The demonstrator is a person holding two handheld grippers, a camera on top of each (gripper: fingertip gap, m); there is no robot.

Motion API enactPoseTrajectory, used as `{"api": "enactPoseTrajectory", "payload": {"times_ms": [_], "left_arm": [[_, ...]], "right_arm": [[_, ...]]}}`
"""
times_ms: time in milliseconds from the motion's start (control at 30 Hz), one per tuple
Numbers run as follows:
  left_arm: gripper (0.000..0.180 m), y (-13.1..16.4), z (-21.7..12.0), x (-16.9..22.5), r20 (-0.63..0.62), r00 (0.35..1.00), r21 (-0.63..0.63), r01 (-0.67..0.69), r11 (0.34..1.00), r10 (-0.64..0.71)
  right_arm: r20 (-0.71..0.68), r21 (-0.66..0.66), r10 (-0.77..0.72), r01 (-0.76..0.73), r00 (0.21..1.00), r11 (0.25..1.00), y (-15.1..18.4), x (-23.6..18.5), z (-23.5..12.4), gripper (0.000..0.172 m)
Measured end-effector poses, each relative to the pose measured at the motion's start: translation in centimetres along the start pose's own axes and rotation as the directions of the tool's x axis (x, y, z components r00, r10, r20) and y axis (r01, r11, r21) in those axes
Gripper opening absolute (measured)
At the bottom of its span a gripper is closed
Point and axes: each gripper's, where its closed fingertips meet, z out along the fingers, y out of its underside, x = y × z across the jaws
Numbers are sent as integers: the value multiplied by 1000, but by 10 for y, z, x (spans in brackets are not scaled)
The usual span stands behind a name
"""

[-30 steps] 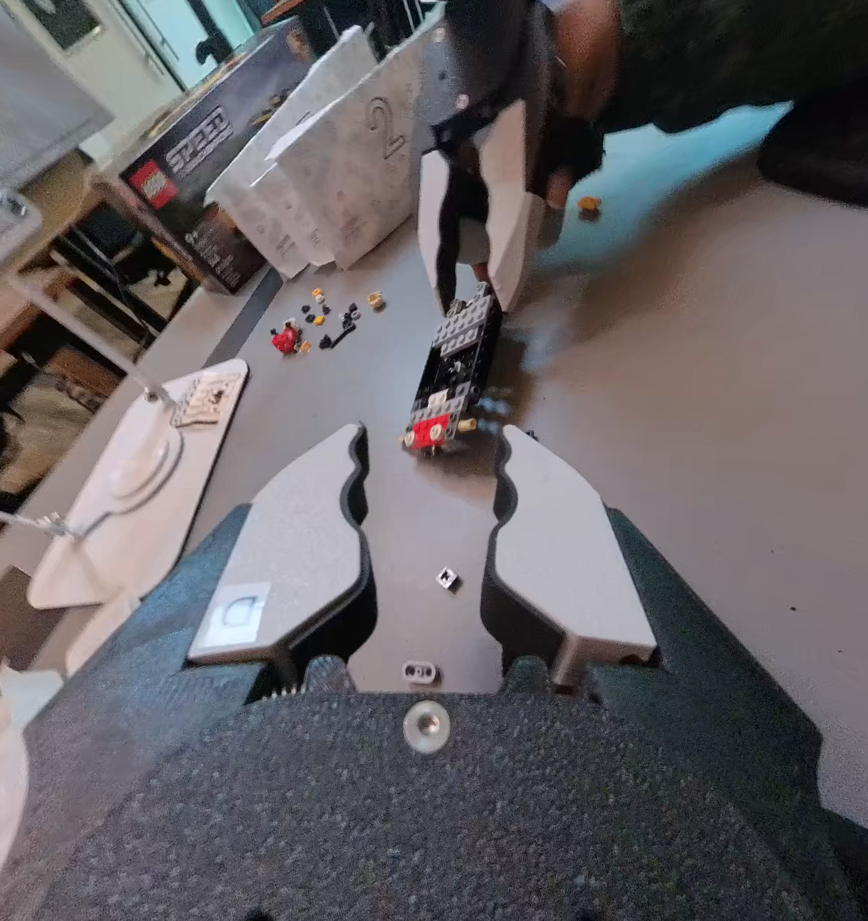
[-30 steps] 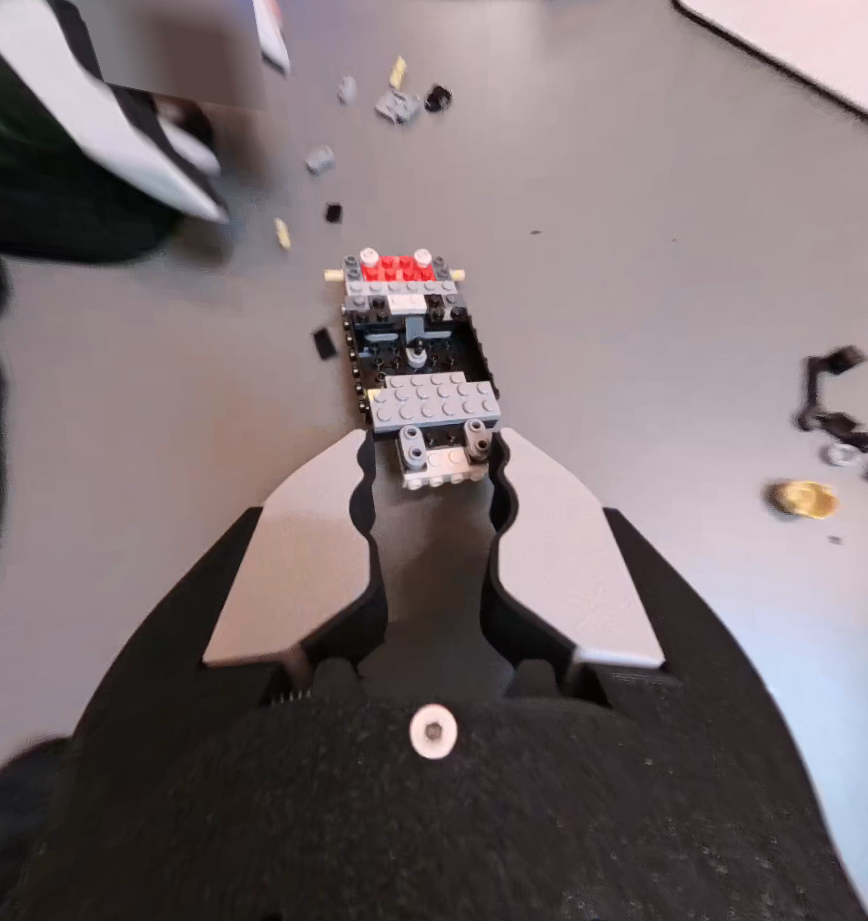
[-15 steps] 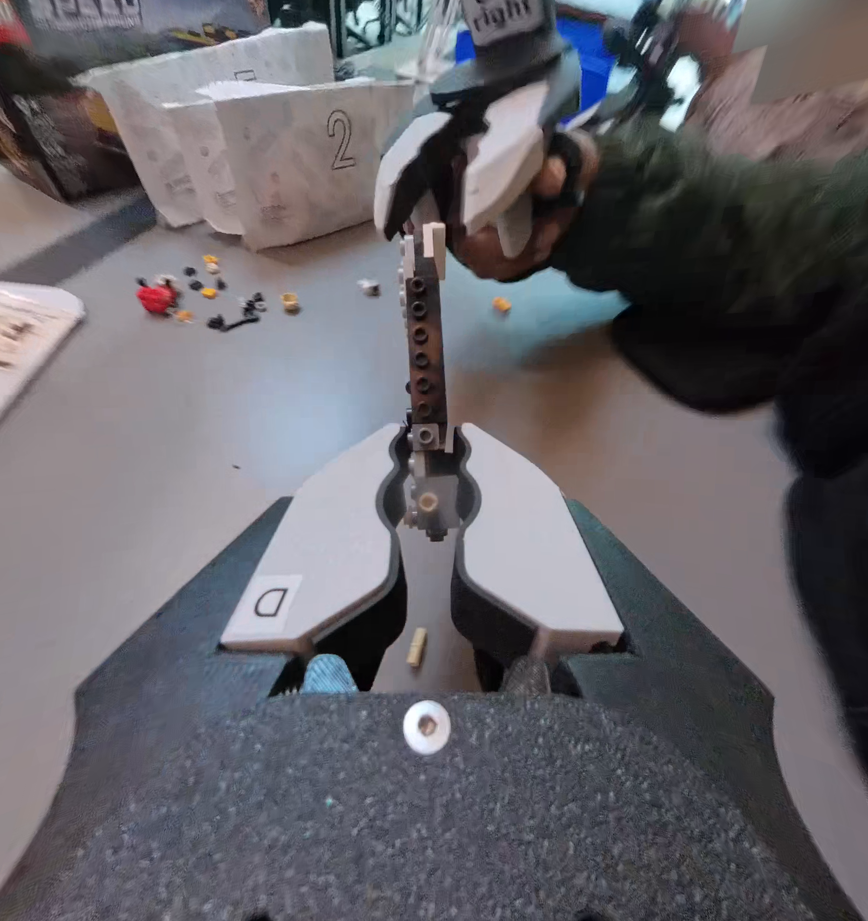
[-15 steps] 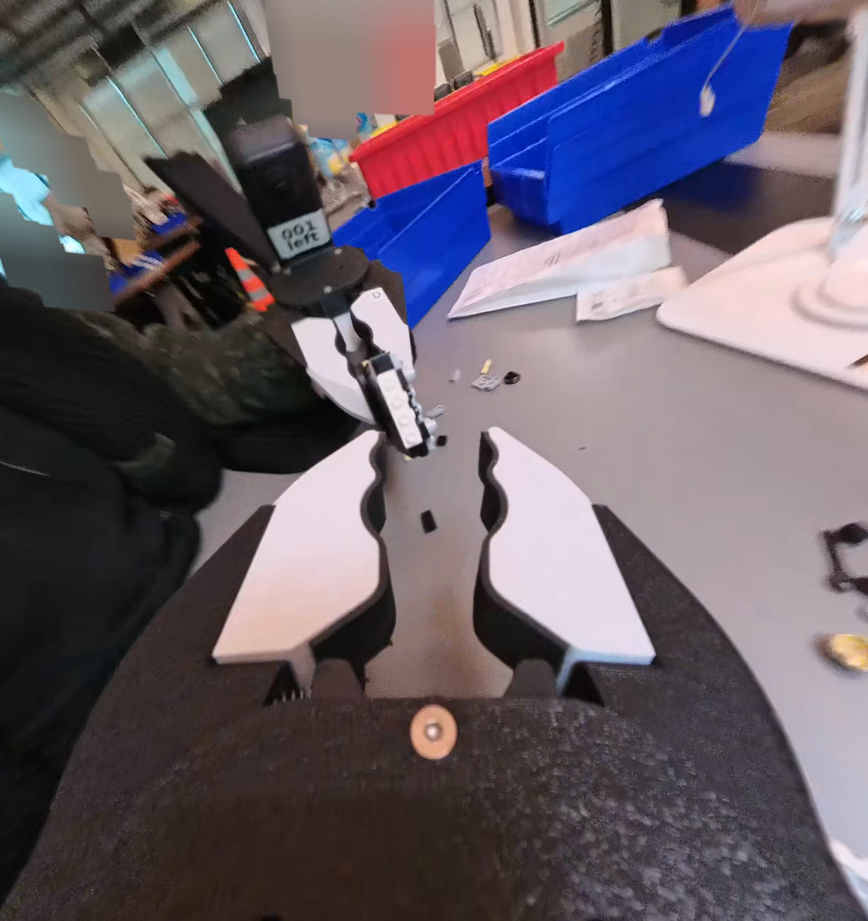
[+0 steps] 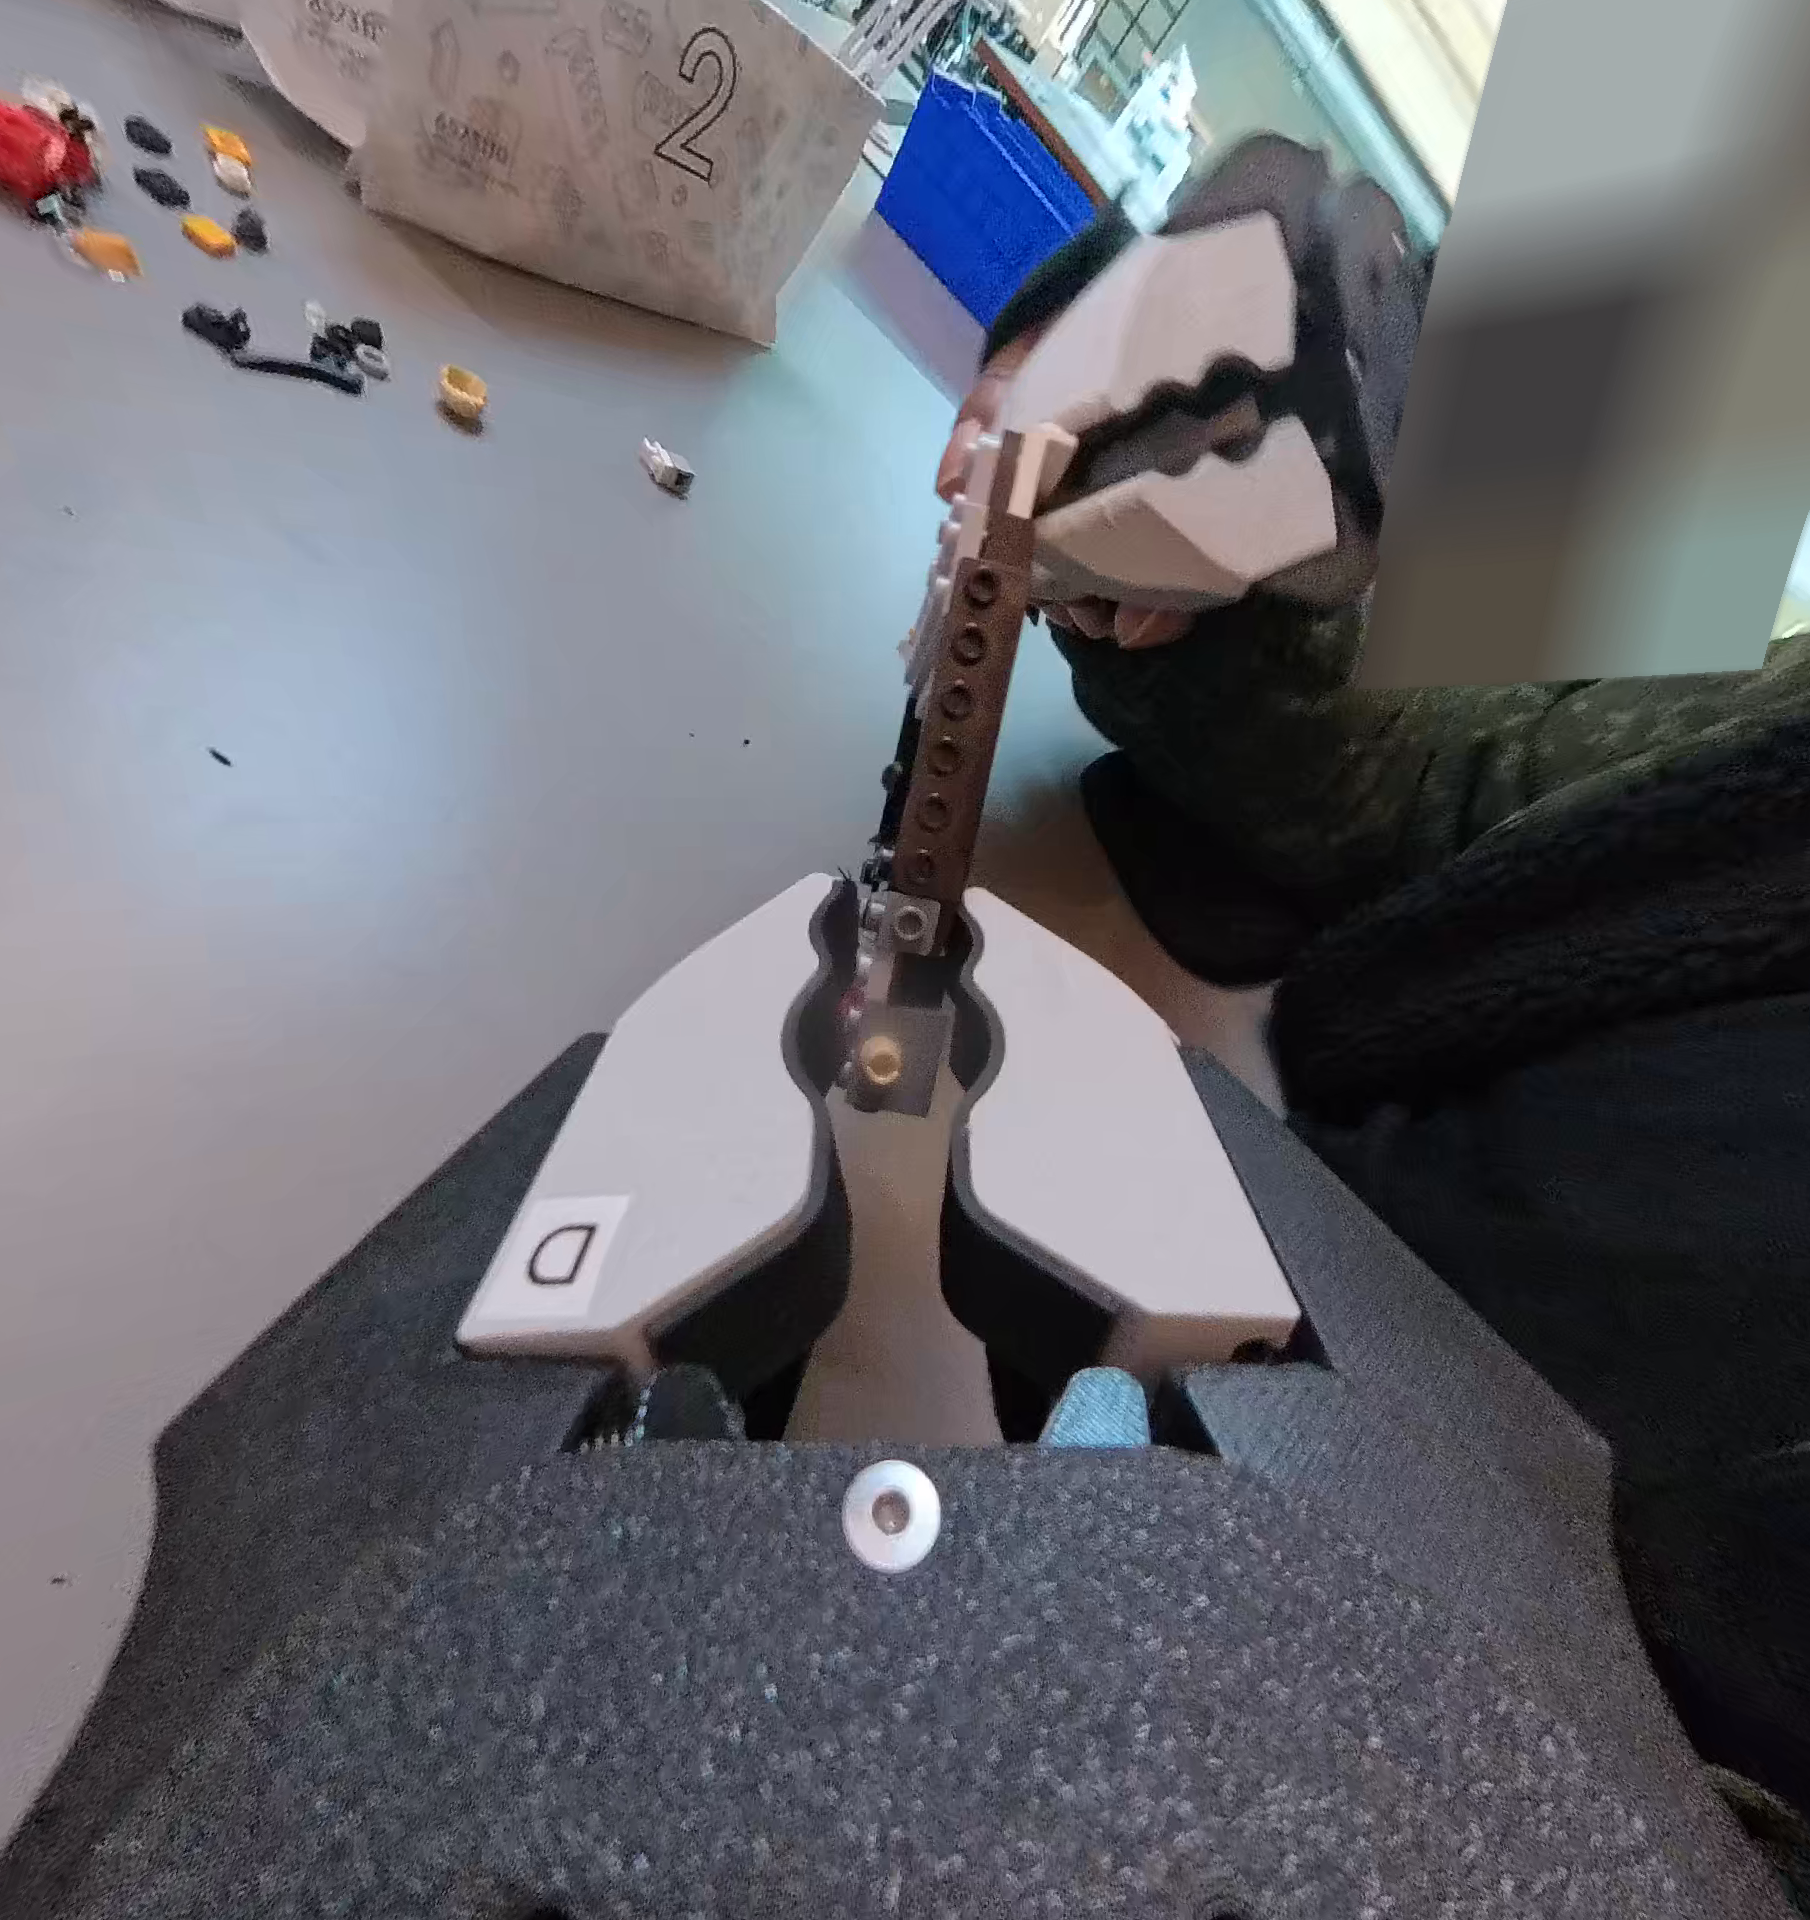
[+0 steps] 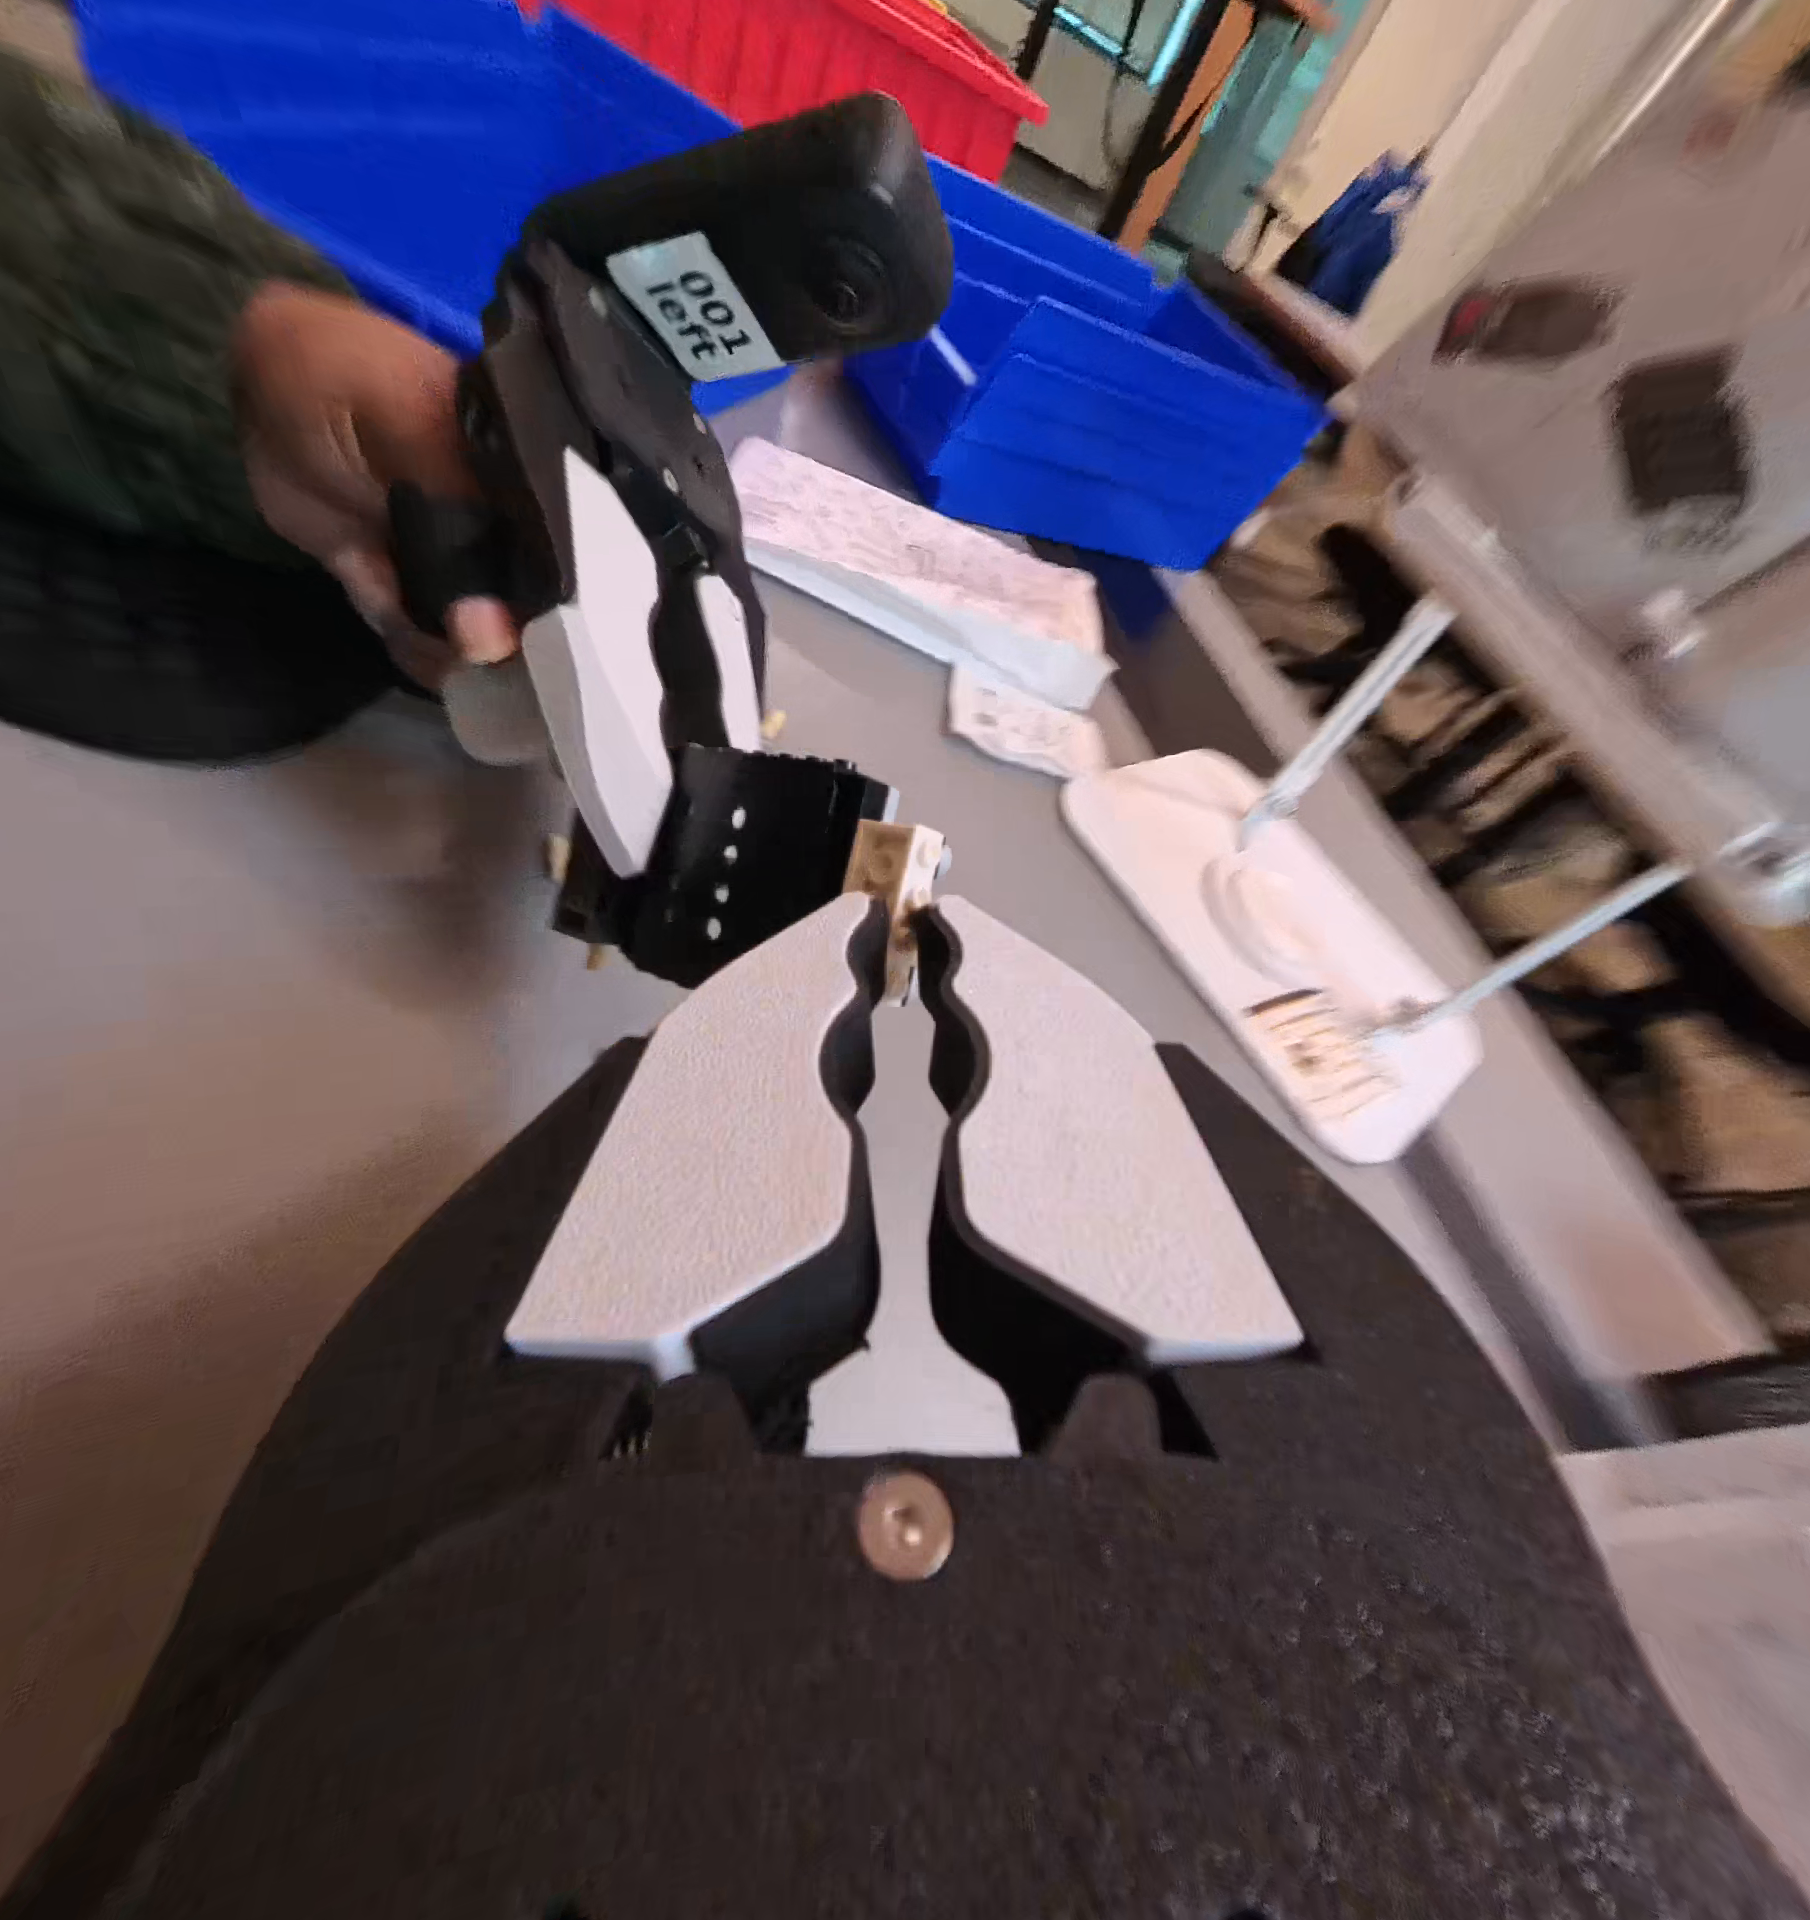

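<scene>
The left gripper [image 5: 896, 997] pinches one end of a long brick-built chassis [image 5: 951, 727], its two pale fingers pressed against a grey block with a tan pin at that end. From there the chassis runs away from the gripper and up, its dark beam with a row of round holes facing the camera, clear of the grey table [image 5: 361, 675]. At the far end the right gripper [image 6: 906, 940] has its fingers almost together, nipping a small white and tan plate [image 6: 896, 868] that sticks out of the black chassis, so the model hangs in the air between the two grippers, one at each end. In the right wrist view the left gripper shows farther off, held by a hand [image 6: 361, 468] in a dark green sleeve, with the black body of the chassis just below its fingers. On the table beyond lie scattered small loose pieces [image 5: 257, 332], a red piece [image 5: 7, 140] among them, and a white paper bag [image 5: 610, 145] stands behind them. To the right side sit a white stand base [image 6: 1285, 956], some folded paper sheets [image 6: 932, 571] and blue bins [image 6: 1088, 416].
</scene>
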Motion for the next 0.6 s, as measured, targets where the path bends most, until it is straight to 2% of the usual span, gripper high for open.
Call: {"api": "enactPoseTrajectory", "payload": {"times_ms": [67, 133, 200, 267, 367, 467, 600], "left_arm": [[16, -1, -1, -1, -24, 998, 12, 54, 998, -54], [16, 1, -1, 0, -38, 995, 10, 88, 996, -88], [16, 4, 1, 1, -51, 992, 4, 112, 994, -111], [16, 4, 1, 2, -61, 991, 4, 122, 993, -121], [16, 3, 1, 2, -60, 991, 6, 118, 993, -117], [17, 2, 0, 2, -58, 992, 10, 113, 994, -113], [17, 4, 1, 5, -62, 993, 8, 100, 995, -99]], "right_arm": [[-108, -43, -204, 200, 973, 979, -3, 0, 0, 4], [-185, -106, -381, 367, 906, 924, -2, 1, 0, 3], [-220, -145, -483, 461, 848, 875, -2, 0, -1, 2], [-217, -127, -465, 448, 858, 885, -4, -2, -2, 3], [-146, -33, -267, 266, 952, 964, -4, -3, -4, 3], [-73, 46, -101, 105, 992, 993, -7, -5, -5, 4], [-77, 50, -138, 142, 987, 989, -10, -7, -7, 4]]}}
